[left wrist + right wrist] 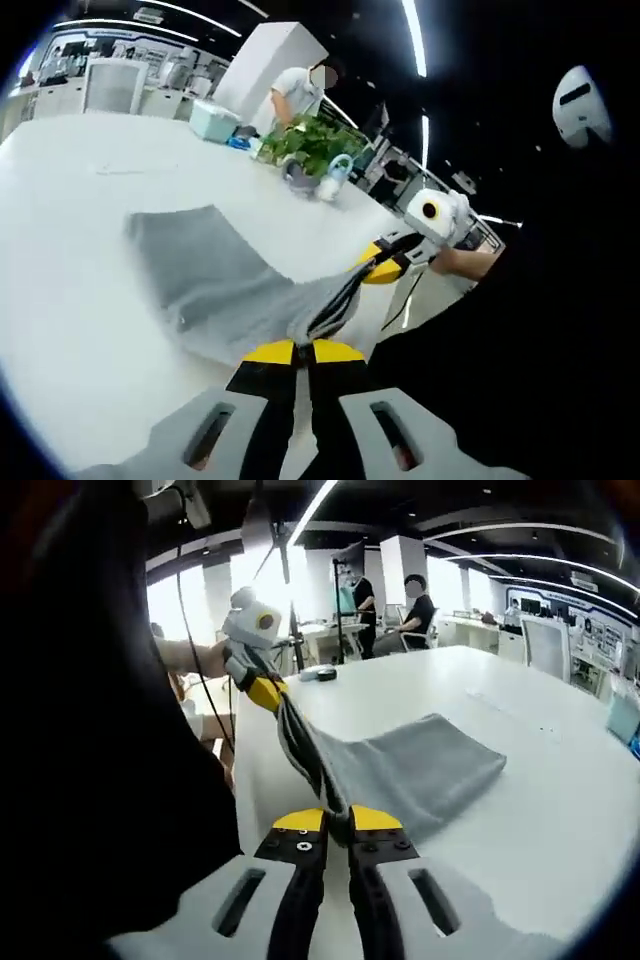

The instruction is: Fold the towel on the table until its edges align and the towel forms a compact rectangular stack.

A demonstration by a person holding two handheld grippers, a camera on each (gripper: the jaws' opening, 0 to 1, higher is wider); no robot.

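Both tongs clenching towel corners: left gripper (303, 352), right gripper (337, 820). Grey towel (205, 275) trailing toward 11 o'clock across white table (70, 200), near edge lifted. Looking soft, light, floppy; corner grips seem best.

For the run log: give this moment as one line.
left gripper: shut on towel | right gripper: shut on towel | towel: near edge lifted, far part on table | fold: unfinished
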